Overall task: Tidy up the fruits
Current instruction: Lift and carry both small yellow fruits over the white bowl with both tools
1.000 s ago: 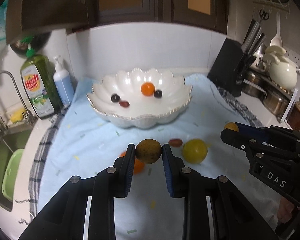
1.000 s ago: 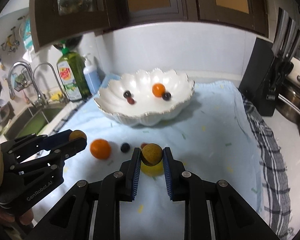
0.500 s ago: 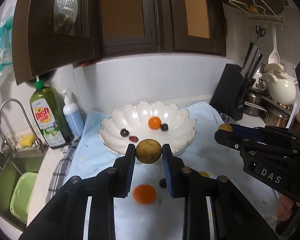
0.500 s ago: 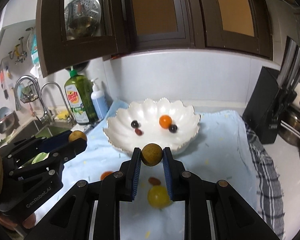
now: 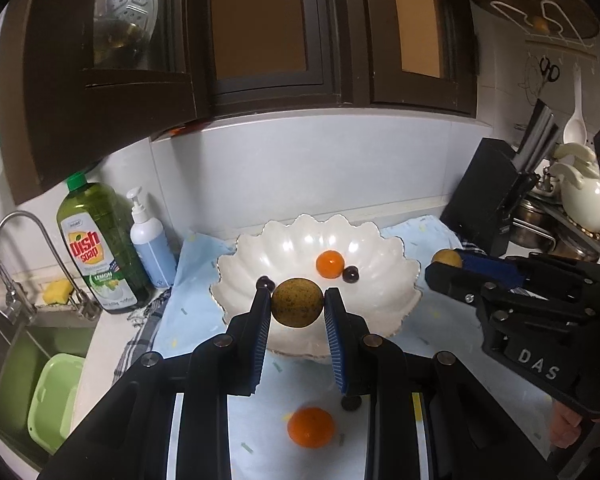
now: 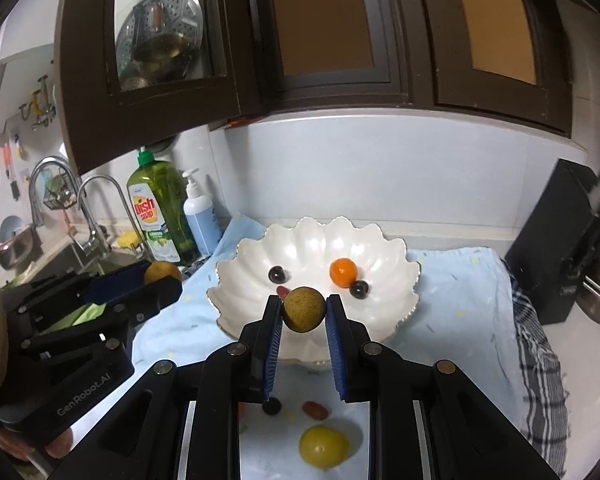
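My left gripper (image 5: 297,307) is shut on a brown speckled fruit (image 5: 297,302), held above the front rim of the white scalloped bowl (image 5: 396,276). My right gripper (image 6: 303,310) is shut on a second brown speckled fruit (image 6: 303,309), also over the bowl's (image 6: 396,264) near rim. In the bowl lie a small orange (image 6: 343,273), two dark grapes (image 6: 277,274) and a red grape (image 6: 282,290). On the blue cloth below lie an orange (image 5: 310,427), a yellow fruit (image 6: 323,446), a red grape (image 6: 315,410) and a dark grape (image 6: 271,406).
A dish soap bottle (image 5: 100,248) and a pump bottle (image 5: 150,240) stand left of the bowl. A sink with faucet (image 5: 32,264) is at far left. A black knife block (image 5: 496,196) and pots are at right. Dark cabinets hang overhead.
Both grippers have risen from the cloth with their fruits and moved toward the bowl. The loose fruits on the cloth now lie below the fingers.
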Action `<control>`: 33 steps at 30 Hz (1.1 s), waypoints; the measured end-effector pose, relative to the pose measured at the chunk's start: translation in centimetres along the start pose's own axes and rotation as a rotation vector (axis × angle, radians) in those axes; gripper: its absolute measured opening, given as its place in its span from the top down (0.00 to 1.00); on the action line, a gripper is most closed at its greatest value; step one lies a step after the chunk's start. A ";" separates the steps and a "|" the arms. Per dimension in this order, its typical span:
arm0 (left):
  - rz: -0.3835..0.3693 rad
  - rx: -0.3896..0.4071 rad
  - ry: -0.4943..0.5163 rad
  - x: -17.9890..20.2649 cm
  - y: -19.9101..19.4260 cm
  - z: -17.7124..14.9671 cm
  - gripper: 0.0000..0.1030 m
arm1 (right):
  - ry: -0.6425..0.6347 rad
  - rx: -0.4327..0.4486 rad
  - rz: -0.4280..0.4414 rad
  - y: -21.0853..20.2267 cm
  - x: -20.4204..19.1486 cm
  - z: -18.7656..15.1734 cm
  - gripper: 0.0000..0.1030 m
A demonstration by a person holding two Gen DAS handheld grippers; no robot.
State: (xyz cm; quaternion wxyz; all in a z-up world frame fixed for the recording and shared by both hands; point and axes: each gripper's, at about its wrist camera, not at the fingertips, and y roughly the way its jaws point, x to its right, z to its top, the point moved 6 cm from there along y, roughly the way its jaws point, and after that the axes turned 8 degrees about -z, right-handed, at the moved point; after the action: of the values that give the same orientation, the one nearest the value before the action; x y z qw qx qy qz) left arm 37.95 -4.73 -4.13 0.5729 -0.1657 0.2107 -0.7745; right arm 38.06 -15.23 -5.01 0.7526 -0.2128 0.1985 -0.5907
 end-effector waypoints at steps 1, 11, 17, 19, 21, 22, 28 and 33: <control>0.001 -0.002 0.004 -0.2 0.3 0.3 0.73 | 0.003 -0.005 0.004 0.4 0.0 0.2 0.77; -0.022 -0.111 -0.011 -1.9 5.1 2.0 0.73 | -0.019 -0.128 0.001 5.7 0.2 1.8 0.77; -0.032 -0.223 -0.032 -2.8 9.0 1.4 0.73 | -0.065 -0.176 -0.011 8.1 0.2 2.3 0.77; -0.033 -0.259 -0.031 -2.9 10.3 1.1 0.73 | -0.082 -0.201 -0.012 9.0 0.2 2.3 0.77; -0.029 -0.285 -0.028 -2.9 11.2 0.8 0.73 | -0.091 -0.225 -0.018 10.1 0.3 2.1 0.77; -0.029 -0.299 -0.026 -3.0 11.7 0.7 0.73 | -0.092 -0.241 -0.016 10.6 0.4 2.0 0.77; -0.017 -0.372 -0.025 -3.4 14.3 -0.3 0.73 | -0.087 -0.328 -0.021 13.6 0.9 0.8 0.77; -0.023 -0.412 -0.047 -3.7 15.8 -0.8 0.73 | -0.078 -0.374 -0.025 15.3 1.2 0.0 0.77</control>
State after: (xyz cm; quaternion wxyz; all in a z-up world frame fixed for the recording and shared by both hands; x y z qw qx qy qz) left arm 51.53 -5.08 -13.07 0.5229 -0.2999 0.3493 -0.7174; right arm 50.62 -13.17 -13.57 0.6997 -0.3743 0.2728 -0.5439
